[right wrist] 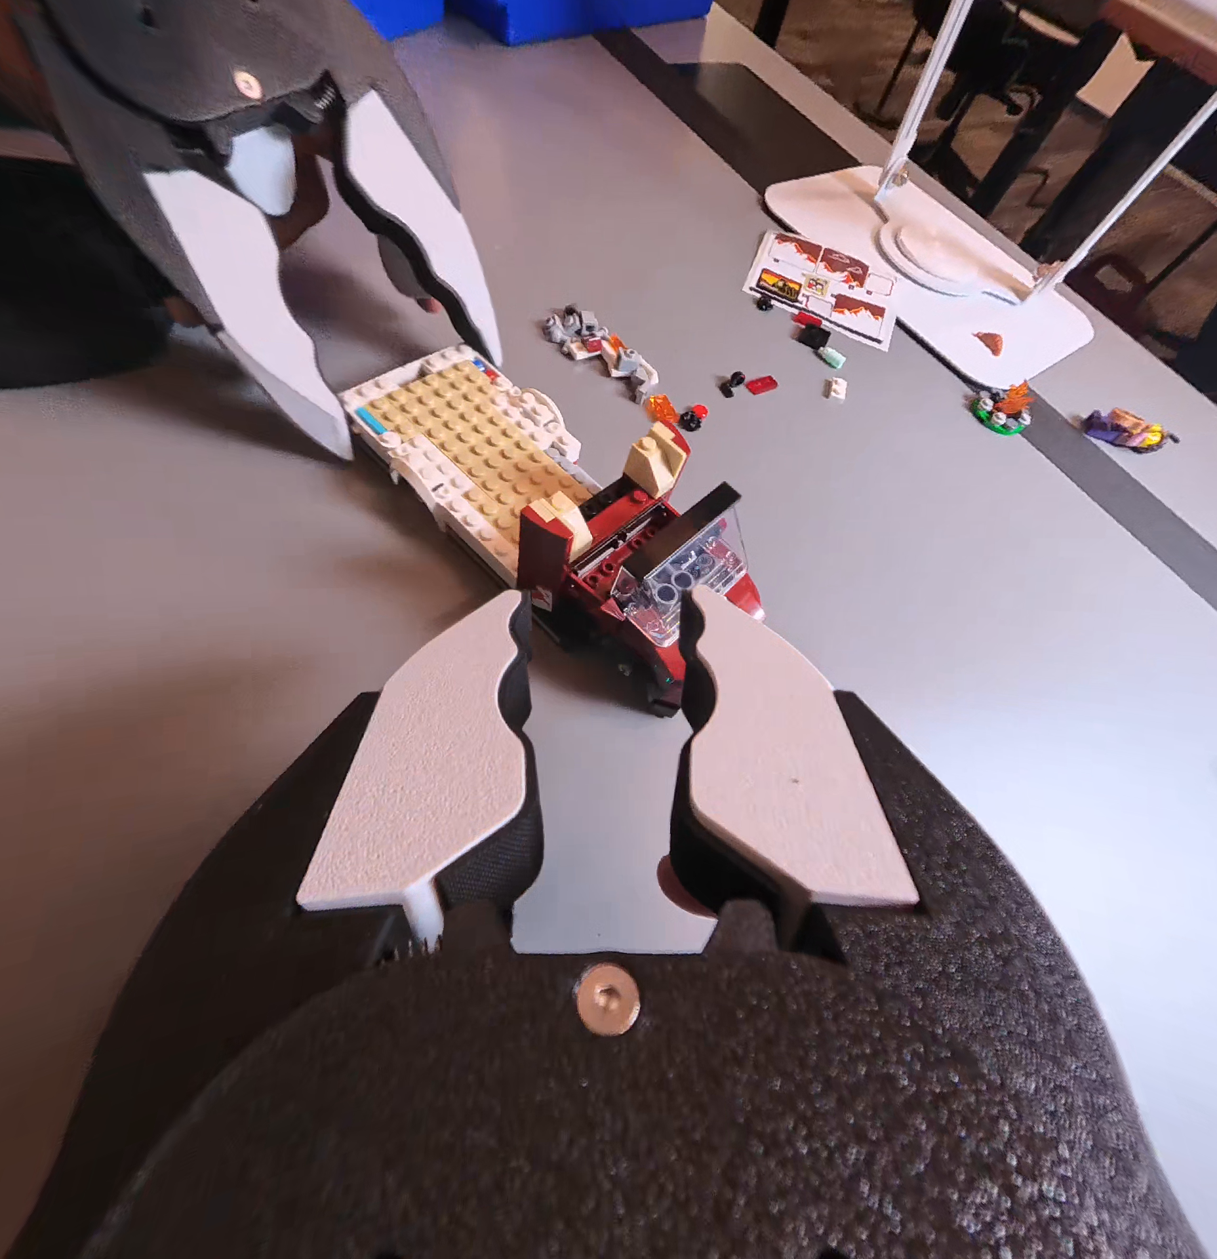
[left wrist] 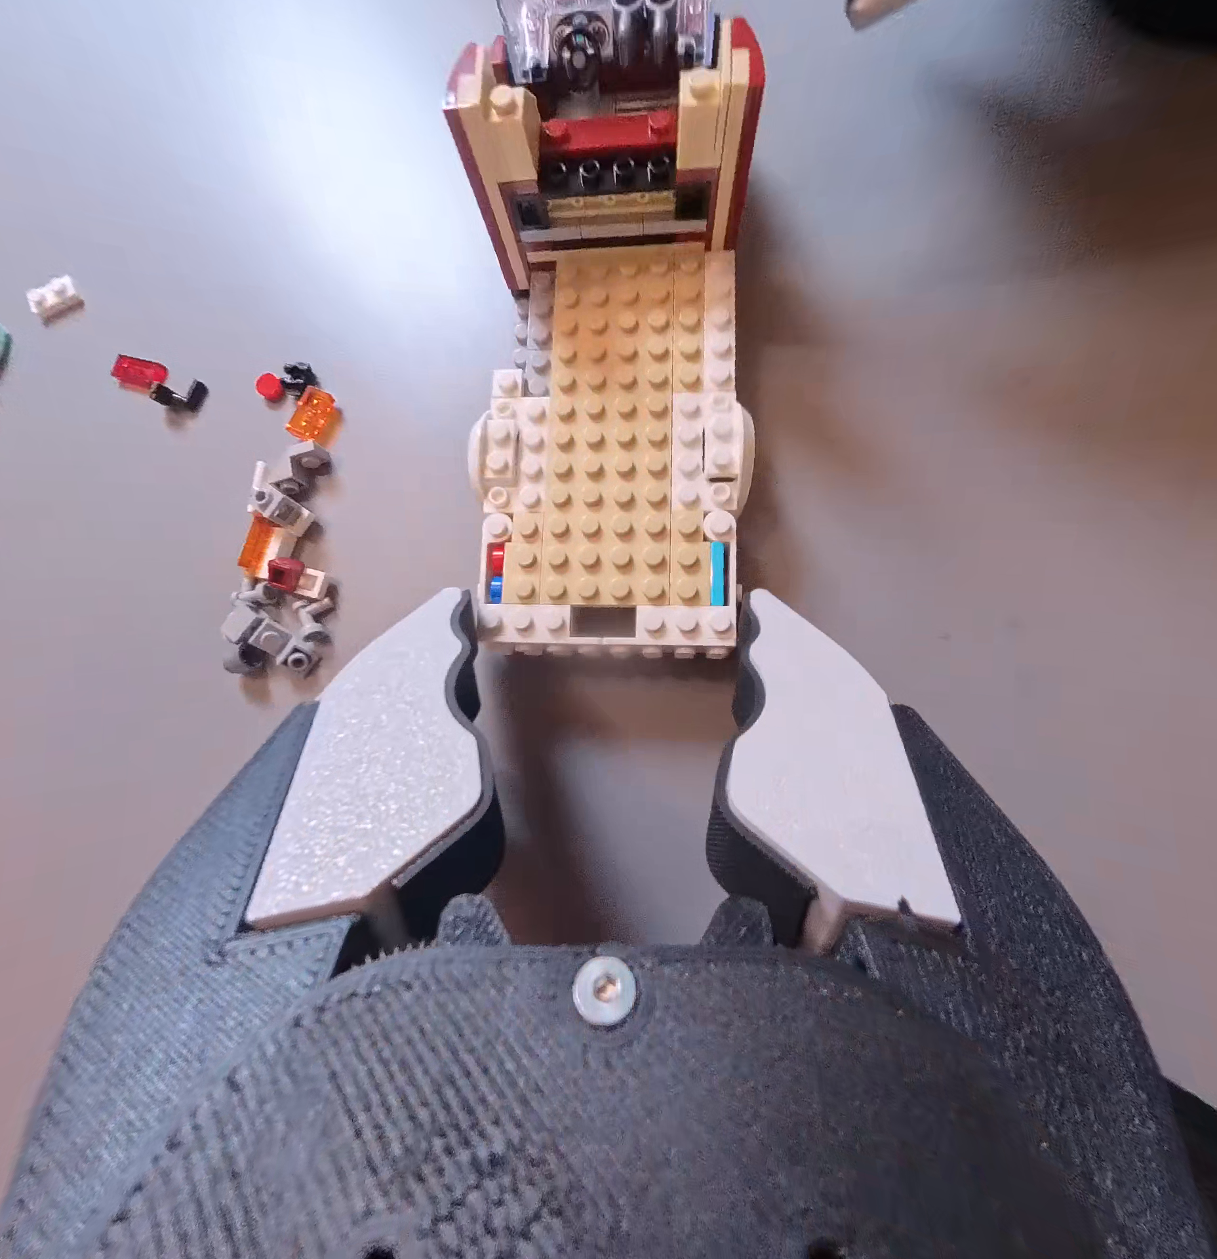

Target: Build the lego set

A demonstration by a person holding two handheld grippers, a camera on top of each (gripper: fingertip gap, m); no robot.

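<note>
Left wrist view
Landmark: lego vehicle (left wrist: 616, 436), partly built, lying lengthwise on the grey table (left wrist: 967, 477), tan studded bed toward the camera, dark red cab at the far end
Left gripper (left wrist: 606, 616): jaws spread wide, one fingertip at each rear corner of the vehicle's white end; whether they touched it could not be told
Loose bricks (left wrist: 282, 545): a scatter of grey, orange and red pieces on the table to the left of the vehicle, well apart from it
White plate (left wrist: 55, 298): small, alone, farther left of the vehicle than the scatter
Red brick (left wrist: 139, 371): translucent, between the white plate and the scatter

Right wrist view
Landmark: the same lego vehicle (right wrist: 497, 470), seen from the cab end, clear windscreen nearest
Right gripper (right wrist: 606, 613): jaws parted, holding nothing, tips on either side of the cab's front; contact could not be told
Left gripper (right wrist: 415, 402): at the vehicle's far white end, fingers spread across it
Loose bricks (right wrist: 606, 347): on the table beyond the vehicle, to its right
Sticker sheet (right wrist: 824, 289): farther beyond the vehicle, its edge touching a white stand base (right wrist: 933, 272)
Small builds (right wrist: 1001, 409): two finished bits, right of the vehicle, well apart
</note>
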